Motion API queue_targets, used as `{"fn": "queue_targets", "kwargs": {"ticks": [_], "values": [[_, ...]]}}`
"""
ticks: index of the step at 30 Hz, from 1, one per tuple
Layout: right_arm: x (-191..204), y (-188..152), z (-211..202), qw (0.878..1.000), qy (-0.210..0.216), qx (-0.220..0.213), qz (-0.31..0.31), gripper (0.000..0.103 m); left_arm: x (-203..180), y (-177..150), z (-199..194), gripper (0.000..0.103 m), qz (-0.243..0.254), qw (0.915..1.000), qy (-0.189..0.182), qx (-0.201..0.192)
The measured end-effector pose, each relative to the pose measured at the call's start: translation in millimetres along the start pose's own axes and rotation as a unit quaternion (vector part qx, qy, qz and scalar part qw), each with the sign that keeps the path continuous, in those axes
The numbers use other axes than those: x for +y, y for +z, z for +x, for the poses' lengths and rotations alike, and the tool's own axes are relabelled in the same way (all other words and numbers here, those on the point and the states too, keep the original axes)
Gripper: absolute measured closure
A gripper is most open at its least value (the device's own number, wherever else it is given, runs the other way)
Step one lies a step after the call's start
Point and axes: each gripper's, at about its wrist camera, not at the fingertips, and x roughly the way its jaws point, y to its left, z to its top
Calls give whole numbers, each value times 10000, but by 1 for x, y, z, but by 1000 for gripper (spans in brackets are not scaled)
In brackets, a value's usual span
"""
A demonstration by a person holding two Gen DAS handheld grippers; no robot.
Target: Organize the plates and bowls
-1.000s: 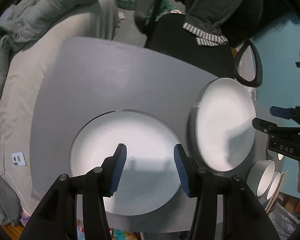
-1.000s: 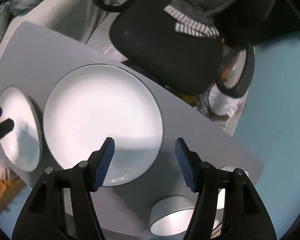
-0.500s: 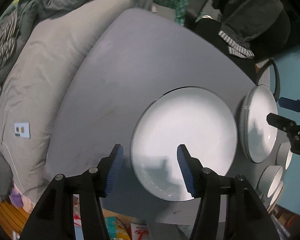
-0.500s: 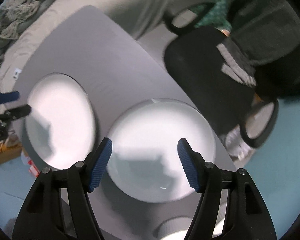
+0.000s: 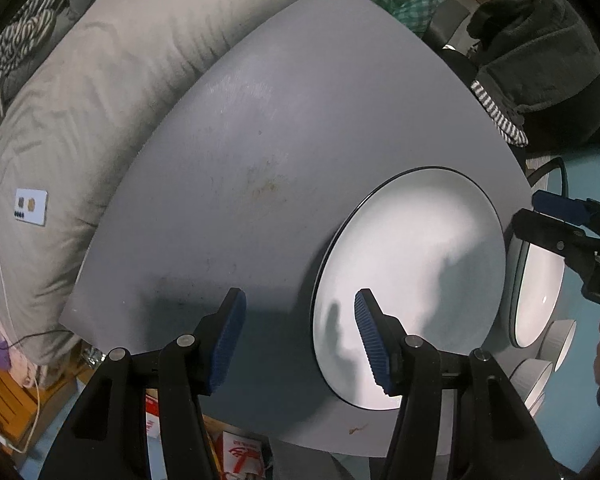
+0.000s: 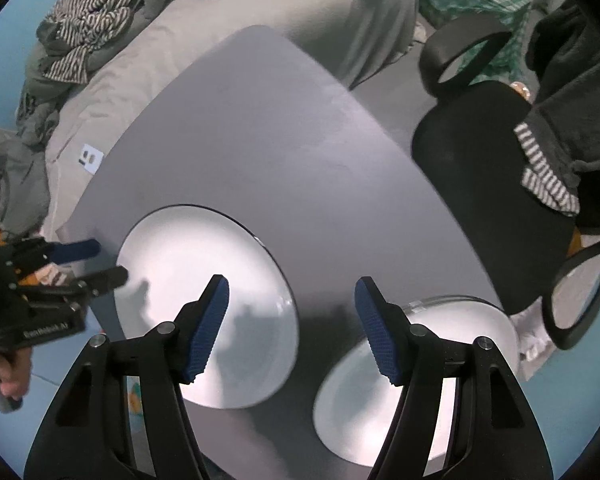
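Observation:
Two white plates with dark rims lie on the grey table (image 5: pixel 280 140). In the left wrist view my left gripper (image 5: pixel 298 320) hangs open above the left edge of the nearer plate (image 5: pixel 420 272), one finger over bare table and one over the plate, with nothing between them. The second plate (image 5: pixel 540 292) and several white bowls (image 5: pixel 560 340) lie further right, below my right gripper (image 5: pixel 540 218). In the right wrist view my right gripper (image 6: pixel 290 320) stands open over the gap between the left plate (image 6: pixel 204 292) and the right plate (image 6: pixel 420 372). My left gripper (image 6: pixel 100 264) reaches in from the left.
Grey bedding (image 5: pixel 80 120) with a striped garment (image 6: pixel 84 20) runs along the table's far side. A black office chair (image 6: pixel 472 152) draped with dark clothes stands at the right. Boxes (image 5: pixel 236 448) sit under the table's near edge. A hand (image 6: pixel 4 376) holds the left gripper.
Both grippers have swung to the left. The left one went from over the middle of its plate to its left edge, jaws a little wider. The right one left the right plate for the gap.

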Motion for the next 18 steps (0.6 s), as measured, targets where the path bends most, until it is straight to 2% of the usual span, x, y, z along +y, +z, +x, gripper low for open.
{"fn": "queue_targets", "kwargs": {"ticks": [7,12,18], "values": [[5,4,18,9997,143,143,103,36,1,1,8,45,-52,10000,-66,18],[-5,3,31,9989,127,251,362,46,5,1,13,45,-148,9997,-167,65],[-9,-6,41,9974,249,348,573,50,4,1,16,45,-97,9995,-282,91]]}}
